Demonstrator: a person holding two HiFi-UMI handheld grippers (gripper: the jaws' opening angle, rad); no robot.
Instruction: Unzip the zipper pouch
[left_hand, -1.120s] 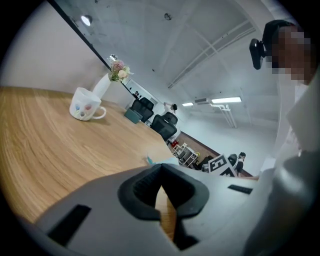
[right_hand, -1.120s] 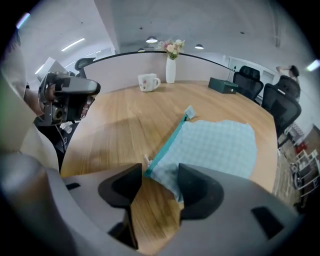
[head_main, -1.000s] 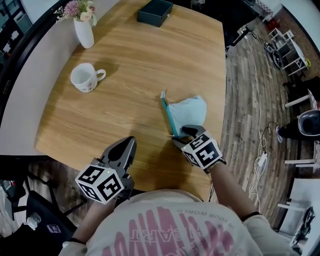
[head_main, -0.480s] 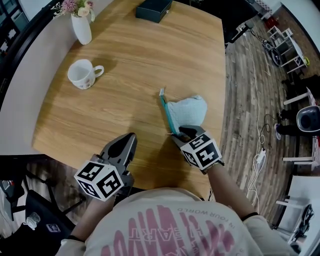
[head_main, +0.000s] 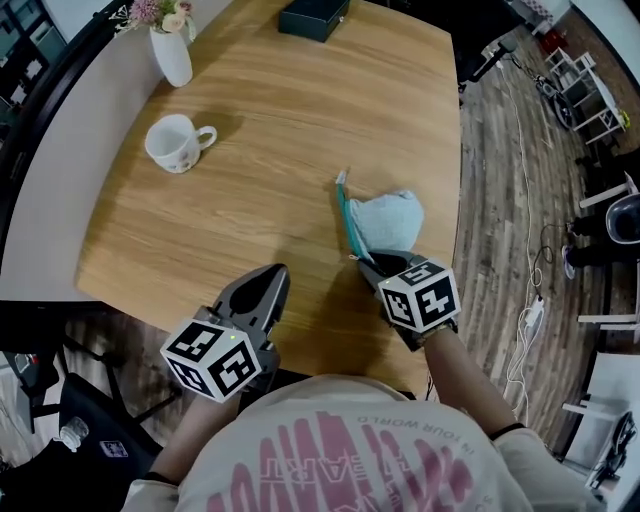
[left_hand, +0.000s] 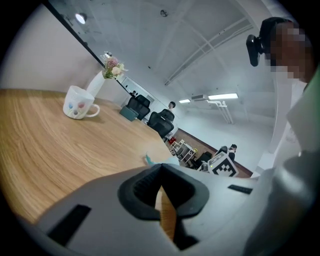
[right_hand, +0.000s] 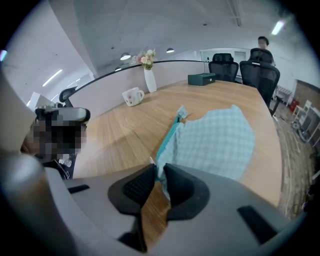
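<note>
At the table's (head_main: 280, 130) near edge the left gripper (head_main: 270, 278) hangs with its jaws pressed together on nothing, pointing out across the wood. Beside it, the right gripper (head_main: 368, 262) has just been closing its jaws: they now stand a narrow slit apart, and the near corner of the zipper pouch (head_main: 392, 220) fills that slit, the pads (right_hand: 135, 186) appearing to pinch it at the end of the teal zipper edge (head_main: 347, 215). That would anchor the pouch for opening, though the zipper looks undone nowhere yet and the slider cannot be made out. The pale checked pouch lies flat towards the table's right side; farther off stand a mug (head_main: 175, 143), a vase of flowers (head_main: 173, 55) and a dark box (head_main: 313, 18).
</note>
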